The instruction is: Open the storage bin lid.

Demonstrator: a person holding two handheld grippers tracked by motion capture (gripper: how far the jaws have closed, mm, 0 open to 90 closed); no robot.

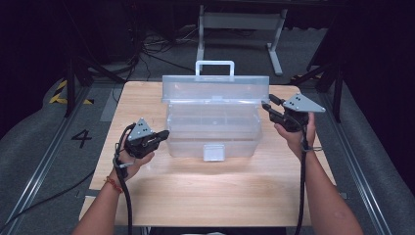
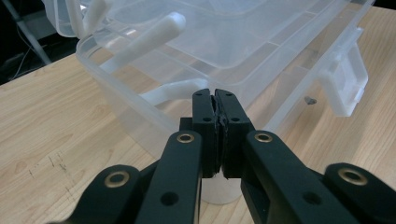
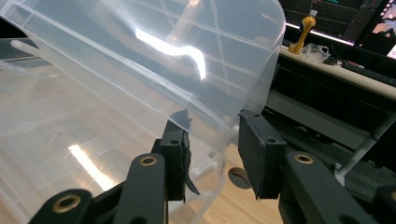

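A clear plastic toolbox (image 1: 213, 132) stands in the middle of the wooden table (image 1: 195, 191), its lid (image 1: 215, 88) raised upright with the white handle (image 1: 214, 63) on top. My left gripper (image 1: 165, 133) is shut with nothing in it, its tips right at the box's left wall (image 2: 140, 70); in the left gripper view the left gripper (image 2: 215, 95) shows both pads pressed together. My right gripper (image 1: 268, 104) is at the lid's right edge. In the right gripper view the right gripper (image 3: 212, 135) straddles the lid (image 3: 154, 60), one pad behind the clear wall and one at its rim.
The box's front latch (image 1: 214, 152) hangs down towards me. A small dark speck (image 2: 309, 100) lies on the table beyond the box in the left gripper view. Bare wood stretches in front of the box. A metal stand (image 1: 240, 22) and cables lie on the floor behind the table.
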